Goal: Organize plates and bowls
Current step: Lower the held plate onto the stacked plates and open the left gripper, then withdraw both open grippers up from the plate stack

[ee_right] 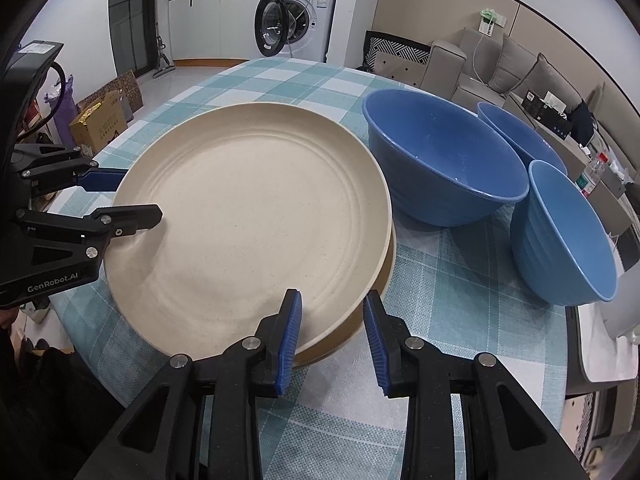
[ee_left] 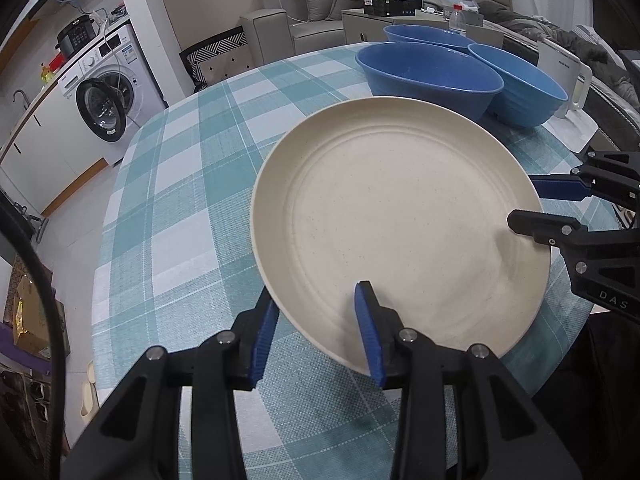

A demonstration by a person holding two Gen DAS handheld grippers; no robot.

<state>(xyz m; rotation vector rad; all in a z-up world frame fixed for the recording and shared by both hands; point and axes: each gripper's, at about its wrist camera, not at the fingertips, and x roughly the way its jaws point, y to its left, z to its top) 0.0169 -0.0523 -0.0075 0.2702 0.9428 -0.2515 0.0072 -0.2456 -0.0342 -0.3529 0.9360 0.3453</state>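
A cream plate [ee_left: 400, 216] [ee_right: 248, 220] lies on the checked tablecloth, stacked on a second cream plate whose rim [ee_right: 384, 268] shows under it in the right wrist view. My left gripper [ee_left: 316, 320] [ee_right: 132, 196] is open and straddles the top plate's near-left rim, one finger over it, one outside. My right gripper [ee_right: 332, 320] [ee_left: 528, 200] is open and straddles the opposite rim. Three blue bowls stand beyond: a large one [ee_right: 444, 160] [ee_left: 428, 76], one behind [ee_right: 520, 136] [ee_left: 428, 36], and one tilted [ee_right: 568, 236] [ee_left: 520, 84].
The round table [ee_left: 180, 184] [ee_right: 460, 280] has a teal checked cloth. A white jug [ee_left: 568, 80] stands at its far right edge. A washing machine [ee_right: 292, 20], cardboard boxes [ee_right: 100, 124] and a sofa [ee_left: 320, 4] surround the table.
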